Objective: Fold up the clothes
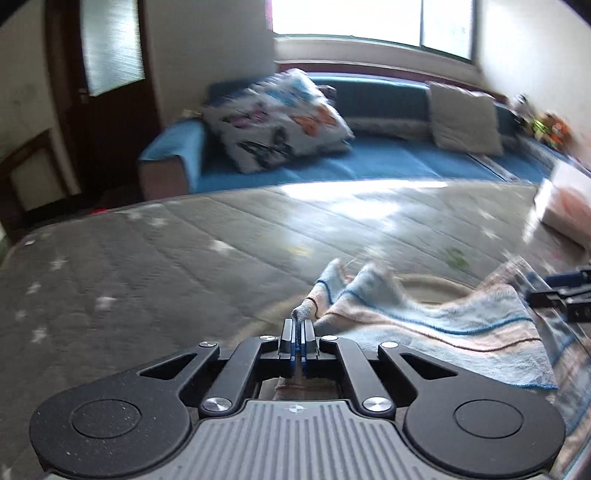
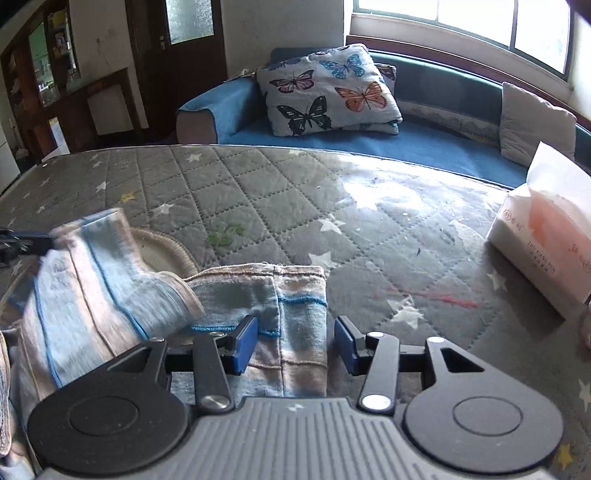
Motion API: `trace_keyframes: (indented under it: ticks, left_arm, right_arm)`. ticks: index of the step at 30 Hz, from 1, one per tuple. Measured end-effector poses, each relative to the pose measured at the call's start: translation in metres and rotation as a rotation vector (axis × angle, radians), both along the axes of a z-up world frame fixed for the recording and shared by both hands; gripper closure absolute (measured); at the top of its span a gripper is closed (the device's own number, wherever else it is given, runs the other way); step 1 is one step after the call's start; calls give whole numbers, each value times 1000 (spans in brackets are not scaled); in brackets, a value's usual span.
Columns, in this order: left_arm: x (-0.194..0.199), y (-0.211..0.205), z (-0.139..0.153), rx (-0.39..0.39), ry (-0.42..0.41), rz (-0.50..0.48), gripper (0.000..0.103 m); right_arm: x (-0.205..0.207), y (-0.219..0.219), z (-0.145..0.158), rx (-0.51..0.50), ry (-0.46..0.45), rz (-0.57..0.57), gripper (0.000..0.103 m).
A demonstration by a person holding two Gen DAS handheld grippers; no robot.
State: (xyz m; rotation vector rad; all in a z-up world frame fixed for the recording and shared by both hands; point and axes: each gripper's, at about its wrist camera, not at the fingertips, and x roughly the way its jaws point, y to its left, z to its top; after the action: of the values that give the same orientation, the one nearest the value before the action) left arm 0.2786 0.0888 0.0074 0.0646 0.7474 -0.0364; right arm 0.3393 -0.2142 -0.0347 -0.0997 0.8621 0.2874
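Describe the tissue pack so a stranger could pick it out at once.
Start at the grey star-print quilted mattress in front of the blue sofa. Along its right edge, away from the striped cloth, lies the tissue pack. It is the only boxy white thing there, with a pink panel and printed lettering.

A grey quilted mattress (image 2: 258,192) printed with pale stars fills the foreground, with a green smudge (image 2: 225,234) and a red streak (image 2: 443,298) on its surface. A white tissue pack (image 2: 543,236) with a pink panel sits near its right edge. Behind the mattress runs a blue sofa (image 2: 424,147). A butterfly-print cushion (image 2: 328,90) leans at its left end, and a plain grey cushion (image 2: 532,123) stands further right. A bright window (image 2: 480,26) spans the wall above the sofa. To the left stands a dark wooden door (image 2: 184,55) with a frosted pane.
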Motion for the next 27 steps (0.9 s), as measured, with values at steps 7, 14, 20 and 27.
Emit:
trace_keyframes:
  ticks: [7,14,20,27]
  left_arm:
    - [-6,31,4,53,-33,121,101]
    - [4,47,-14,47,44,190,96]
    - [-16,48,-5,57,42,189,62]
    - [-78,28,13,49,7,69,47]
  right_arm:
    - [1,3,8,-12,-71,-21,99]
    - [16,-10,4,-45,-78,-152,94]
    - [-8,-17,20,-33,-66,-102,70]
    - [-82,-2,58,12,-100,63,52]
